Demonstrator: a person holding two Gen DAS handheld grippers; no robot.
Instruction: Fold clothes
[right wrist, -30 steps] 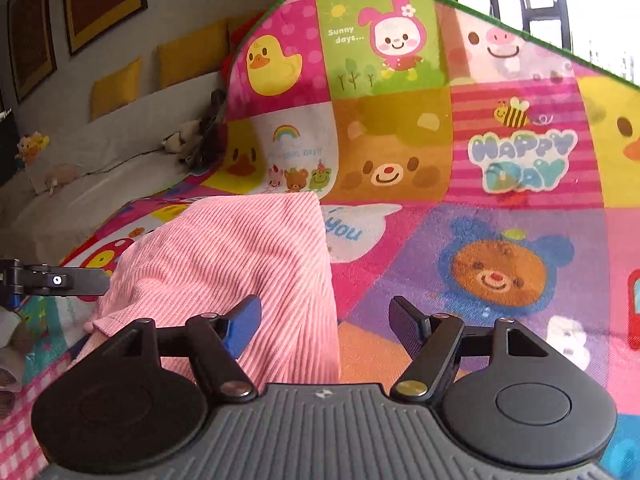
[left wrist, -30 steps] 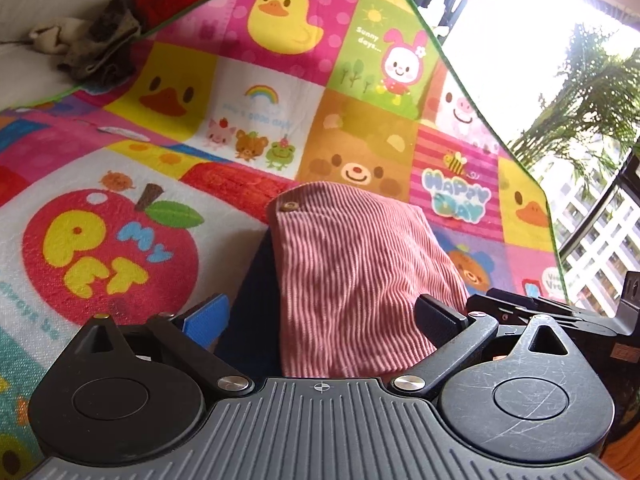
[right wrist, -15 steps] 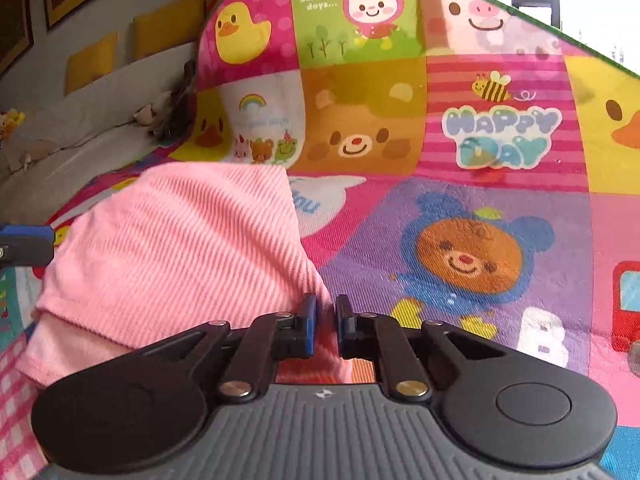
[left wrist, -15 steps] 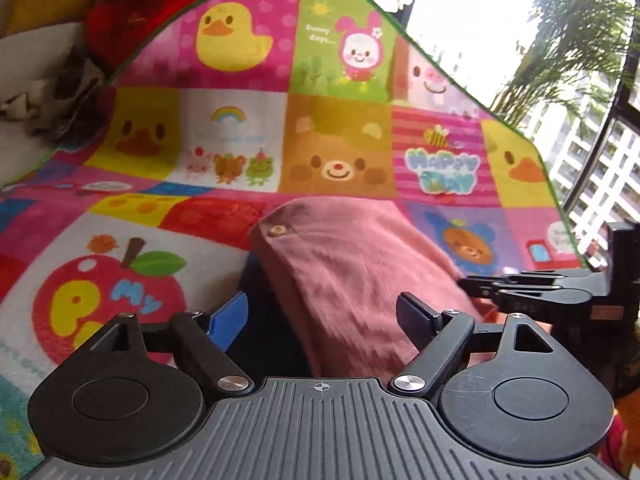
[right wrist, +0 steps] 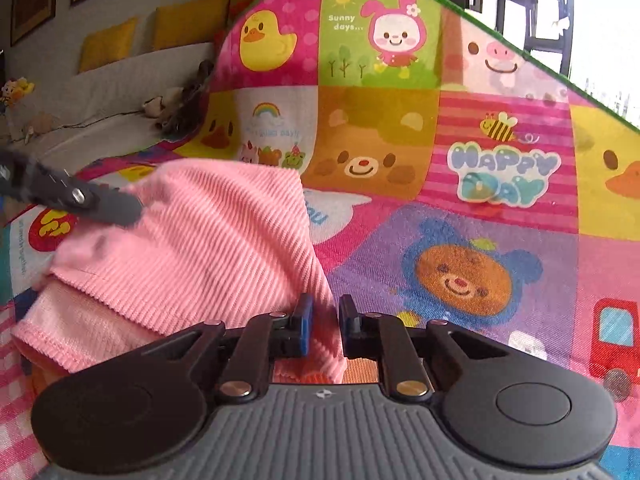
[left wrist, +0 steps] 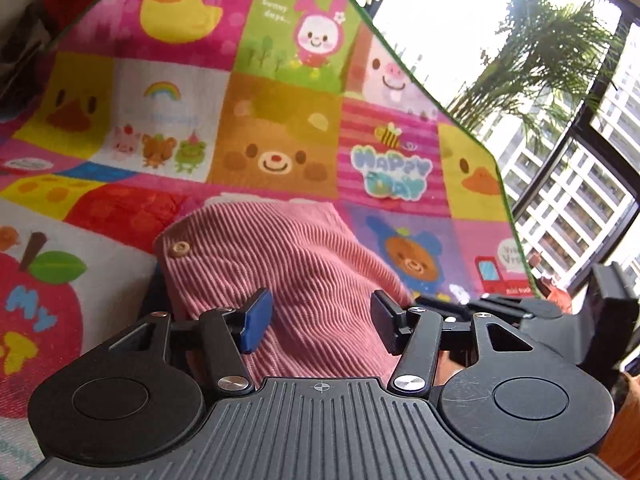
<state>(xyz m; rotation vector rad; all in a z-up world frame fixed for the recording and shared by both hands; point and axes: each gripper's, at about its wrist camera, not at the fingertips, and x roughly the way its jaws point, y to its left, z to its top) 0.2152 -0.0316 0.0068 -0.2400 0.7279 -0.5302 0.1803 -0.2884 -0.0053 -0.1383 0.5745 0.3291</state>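
Note:
A pink ribbed garment [left wrist: 296,272] with a round button [left wrist: 179,249] lies folded on the cartoon play mat [left wrist: 280,128]. My left gripper [left wrist: 318,320] is open, its fingers straddling the garment's near part. My right gripper [right wrist: 324,322] is shut on the garment's right edge [right wrist: 326,336]; the garment [right wrist: 200,248] spreads to its left. The left gripper's finger [right wrist: 100,204] shows at the far left of the right wrist view, over the garment. The right gripper's body [left wrist: 520,312] shows at the right of the left wrist view.
A pink checked cloth [right wrist: 16,400] lies at the near left. A grey sofa [right wrist: 100,120] with yellow cushions [right wrist: 108,42] and soft toys stands behind the mat. A window [left wrist: 580,160] is on the right, past the mat's green edge.
My left gripper's fingers have come closer together and moved forward over the garment. My right gripper closed on the garment's edge and still holds it.

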